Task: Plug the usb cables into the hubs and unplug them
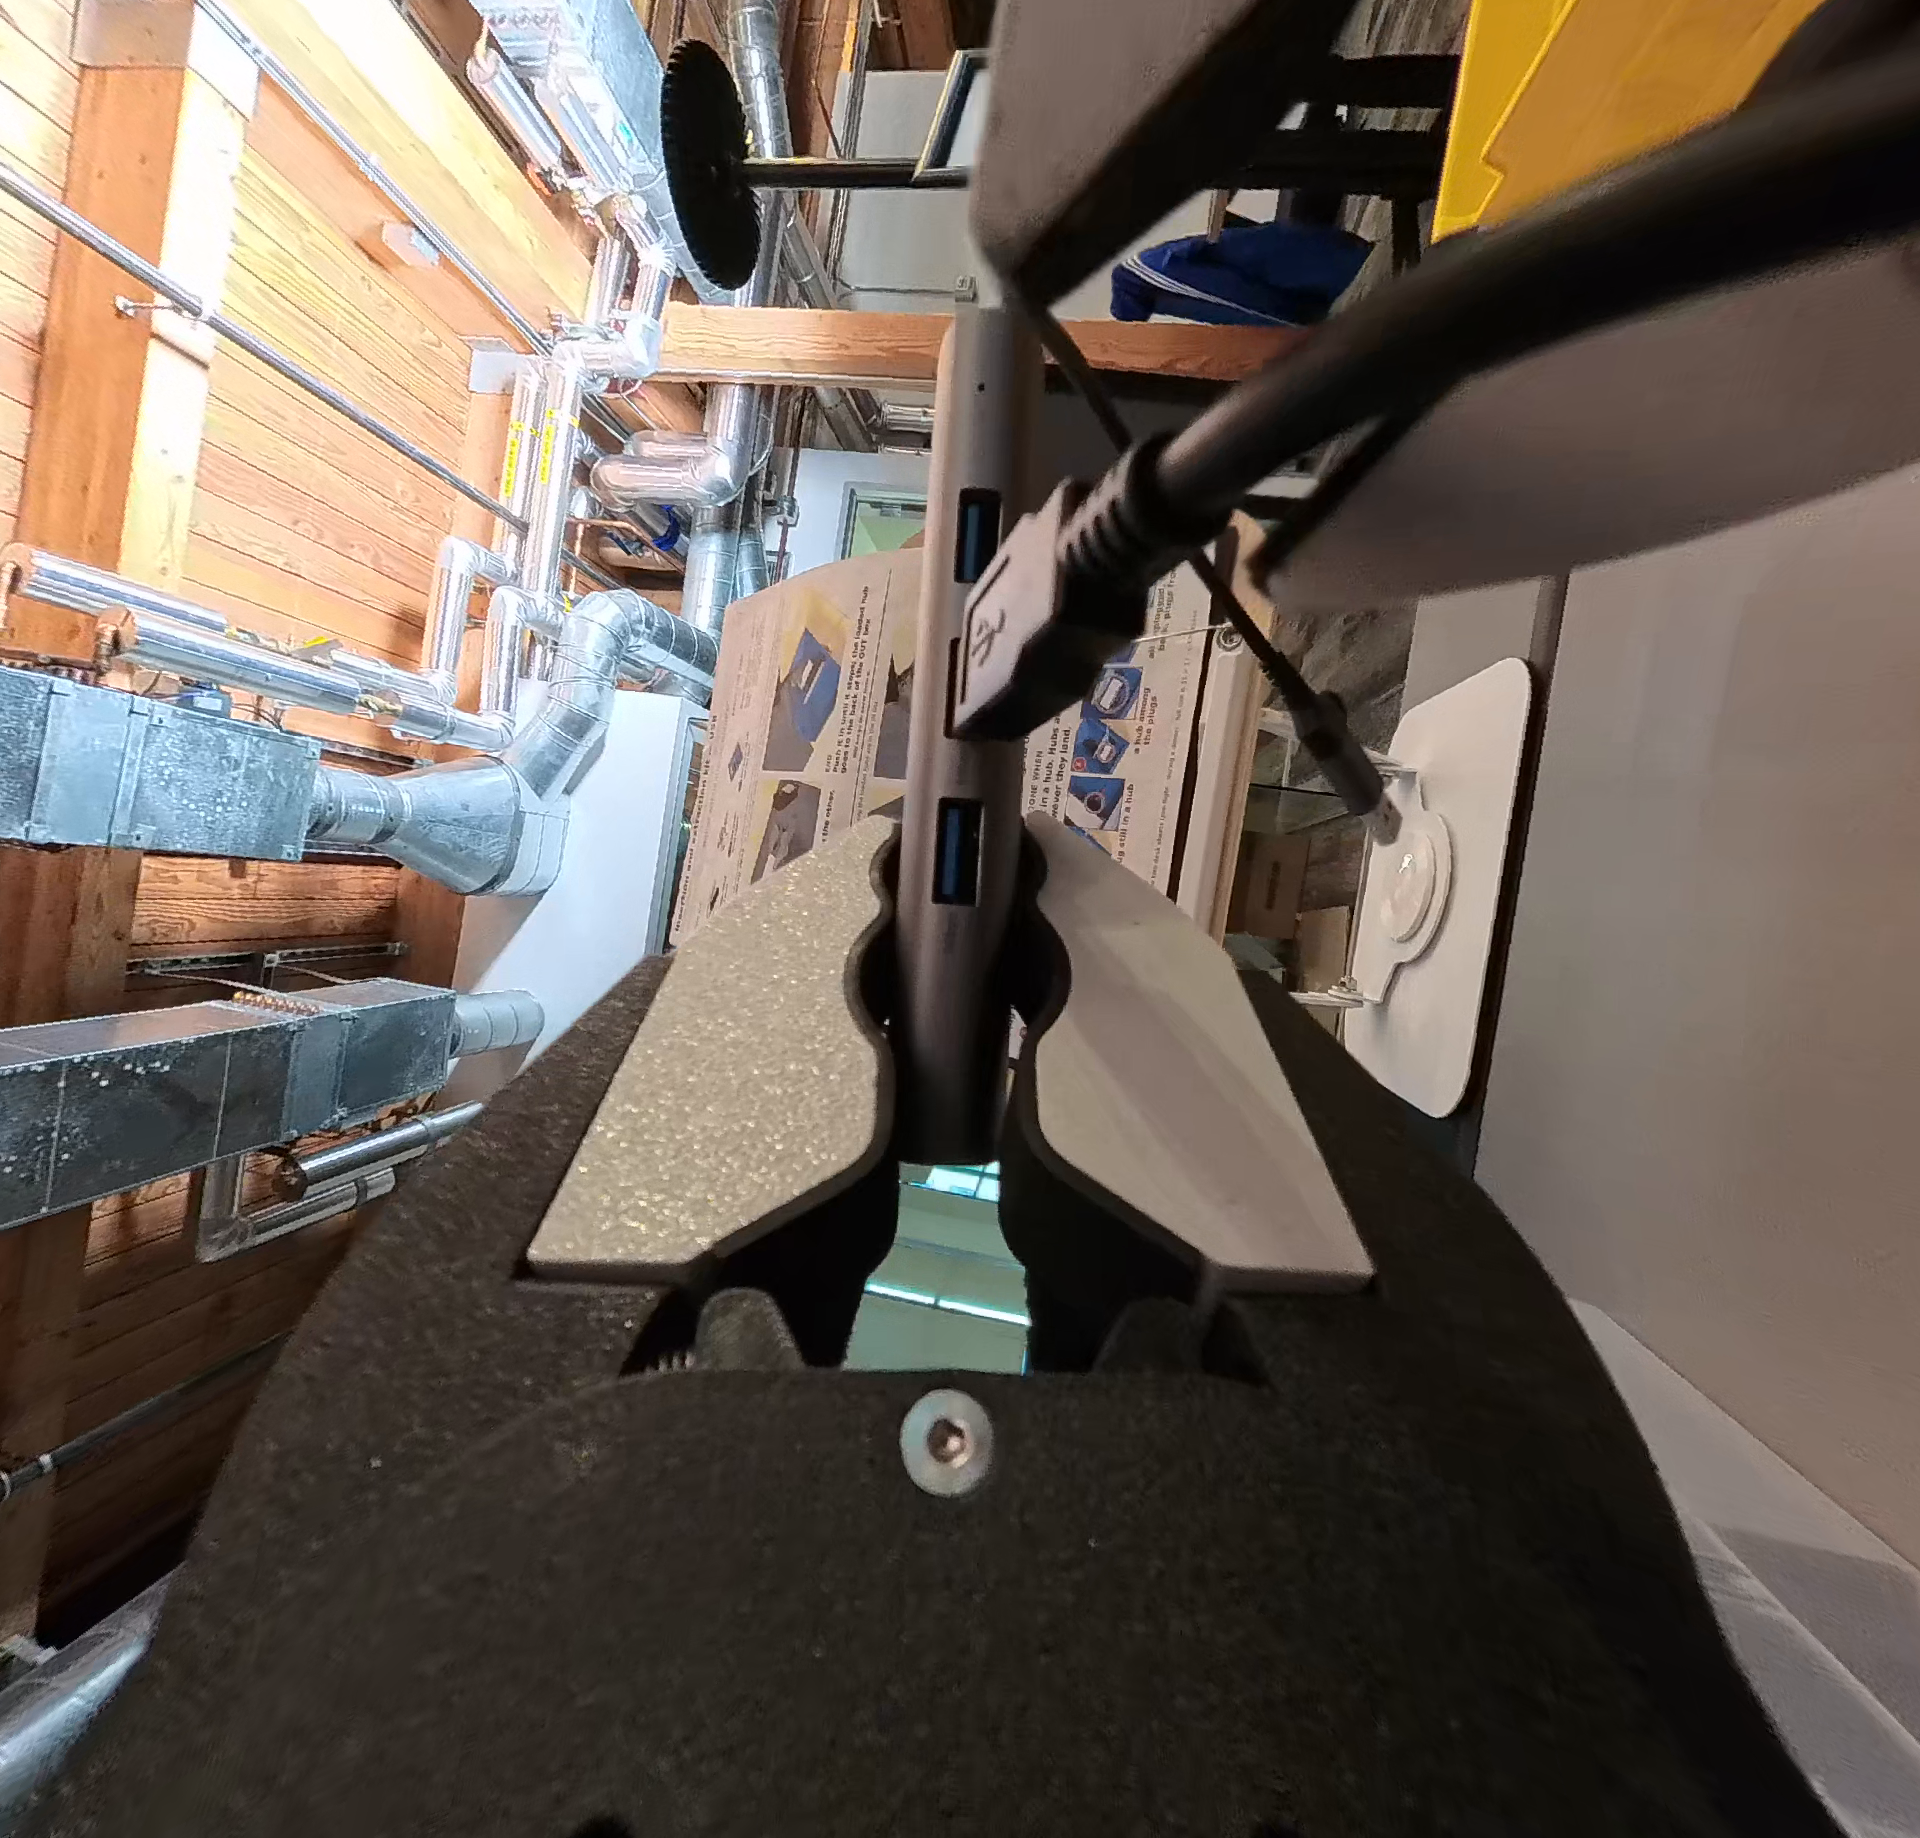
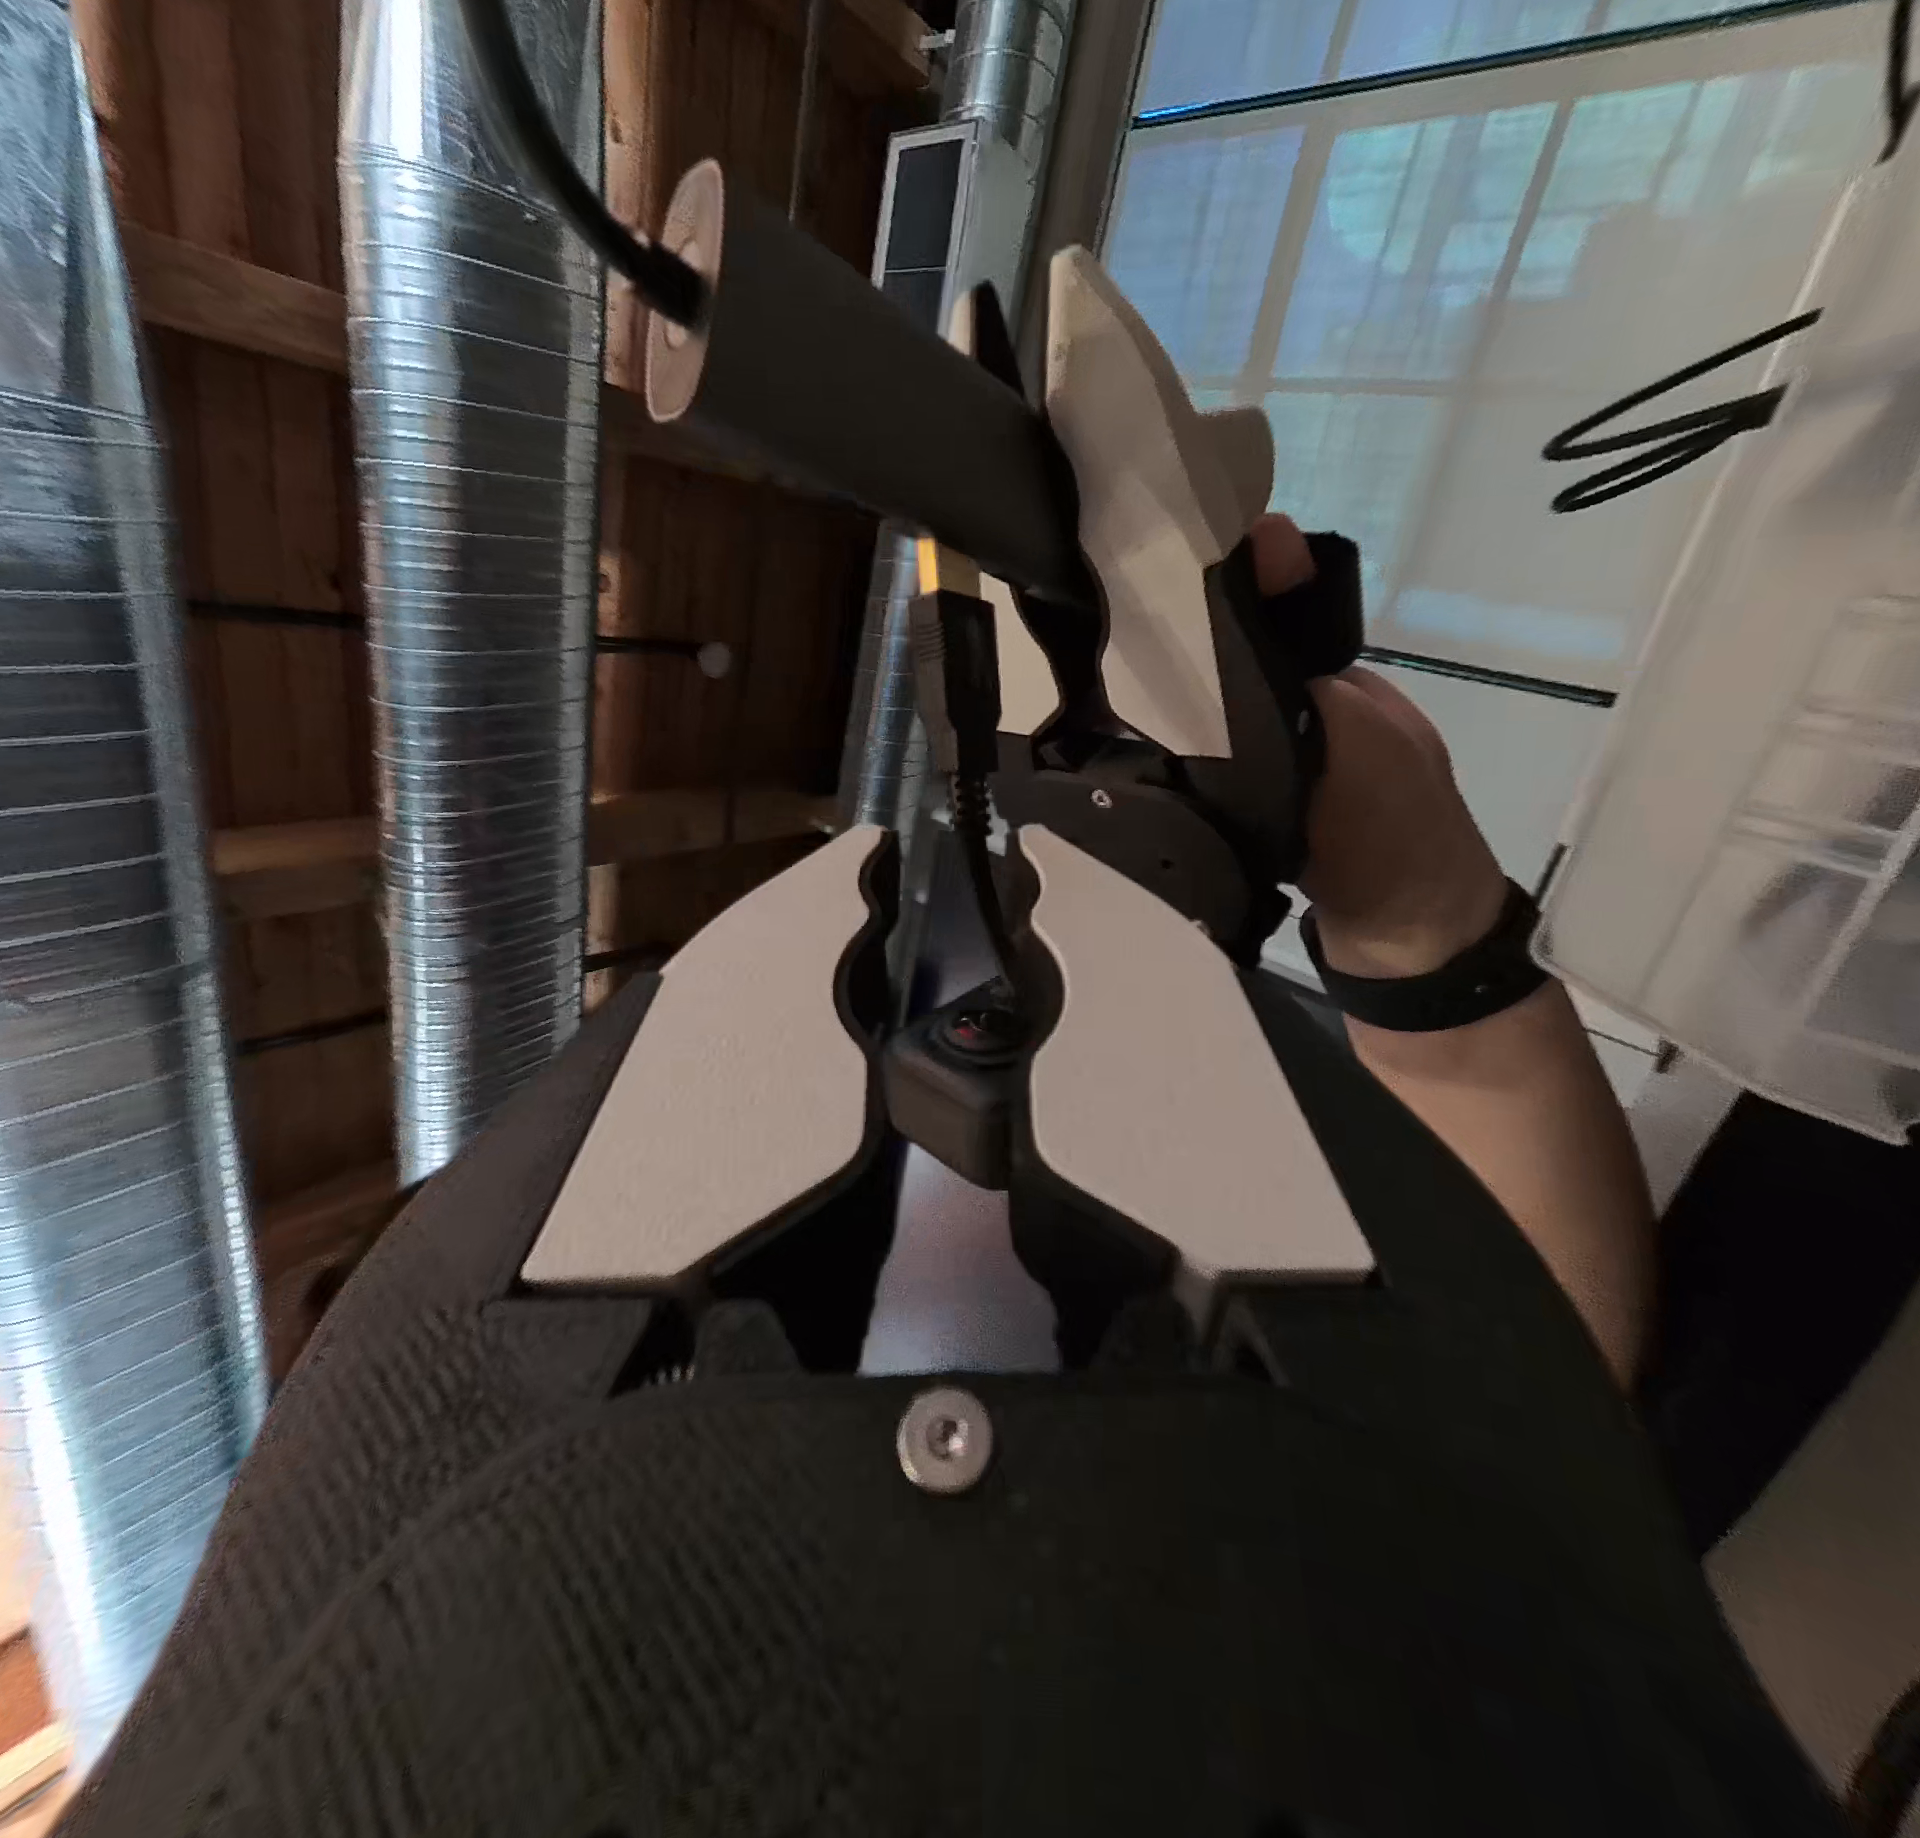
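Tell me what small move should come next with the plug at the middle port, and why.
Probably a short straight motion along the port's axis. The left gripper is shut on the grey hub, and the black USB plug meets the middle port, between two open blue ones. The right gripper looks closed on the cable just behind the plug. Whether it is entering or leaving cannot be told.

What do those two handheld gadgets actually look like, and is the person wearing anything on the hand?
Each gripper, left gripper and right gripper, has a rough black body with a silver screw and two pale, wavy-edged jaws. A small camera sits on the left one. The person's hand wears a black wristband.
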{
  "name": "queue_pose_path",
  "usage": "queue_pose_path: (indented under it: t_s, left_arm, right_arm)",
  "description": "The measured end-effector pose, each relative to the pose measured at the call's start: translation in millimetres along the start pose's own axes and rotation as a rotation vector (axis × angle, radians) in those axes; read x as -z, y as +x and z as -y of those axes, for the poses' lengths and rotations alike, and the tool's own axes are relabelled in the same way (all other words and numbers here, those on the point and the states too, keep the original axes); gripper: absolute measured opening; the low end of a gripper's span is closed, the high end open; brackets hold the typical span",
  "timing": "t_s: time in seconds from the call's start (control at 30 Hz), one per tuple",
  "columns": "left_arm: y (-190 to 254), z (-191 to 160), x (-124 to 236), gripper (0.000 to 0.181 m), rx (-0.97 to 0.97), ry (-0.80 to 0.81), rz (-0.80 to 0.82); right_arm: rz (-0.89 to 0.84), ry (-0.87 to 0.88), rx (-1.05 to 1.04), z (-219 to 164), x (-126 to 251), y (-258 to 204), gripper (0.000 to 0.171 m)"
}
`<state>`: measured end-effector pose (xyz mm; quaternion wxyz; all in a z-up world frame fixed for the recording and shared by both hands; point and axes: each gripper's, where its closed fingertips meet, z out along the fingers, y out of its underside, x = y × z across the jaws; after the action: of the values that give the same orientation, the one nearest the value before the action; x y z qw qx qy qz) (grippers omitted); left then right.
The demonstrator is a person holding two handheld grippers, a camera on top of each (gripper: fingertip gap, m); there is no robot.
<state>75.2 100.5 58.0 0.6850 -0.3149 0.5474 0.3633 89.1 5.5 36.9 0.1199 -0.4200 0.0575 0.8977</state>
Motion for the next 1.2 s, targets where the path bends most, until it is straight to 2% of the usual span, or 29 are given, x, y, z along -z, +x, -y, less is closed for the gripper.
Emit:
queue_pose_path:
  t_s: [0.17, 0.27, 0.37, 0.5, 0.6, 0.67, 0.77, 0.93, 1.2]
  left_arm:
    - [1, 0, 0, 0.016, 0.01, -0.004, -0.01]
    - [3, -2, -1, 0.016, 0.02, -0.014, -0.025]
    - [6, -4, -2, 0.016, 0.038, -0.029, -0.055]
    - [16, -12, -6, 0.016, 0.051, -0.086, -0.126]
    - [22, -14, -8, 0.016, 0.077, -0.113, -0.153]
    - [25, -16, -9, 0.016, 0.097, -0.13, -0.179]
    - [29, -21, -9, 0.016, 0.137, -0.173, -0.221]
    - [33, -28, -9, 0.016, 0.198, -0.233, -0.279]
    - [43, -35, -8, 0.016, 0.254, -0.303, -0.343]
  right_arm:
    - [-0.065, 0.03, 0.076, 10, 4, 1, 0.026]
    - [-0.16, 0.016, 0.265, 14, 9, 4, 0.028]
    - [-0.272, 0.038, 0.654, 25, 17, -10, 0.029]
    - [-0.546, 0.052, 1.228, 27, 22, -28, 0.035]
    - [-0.727, 0.069, 1.47, 28, 21, -30, 0.039]
    - [-0.817, 0.092, 1.536, 35, 23, -30, 0.041]
    - [-0.851, 0.112, 1.56, 34, 22, -32, 0.042]
    - [-1.014, 0.064, 1.679, 28, 23, -23, 0.051]
    - [-1.091, 0.065, 1.809, 16, 18, -18, 0.054]
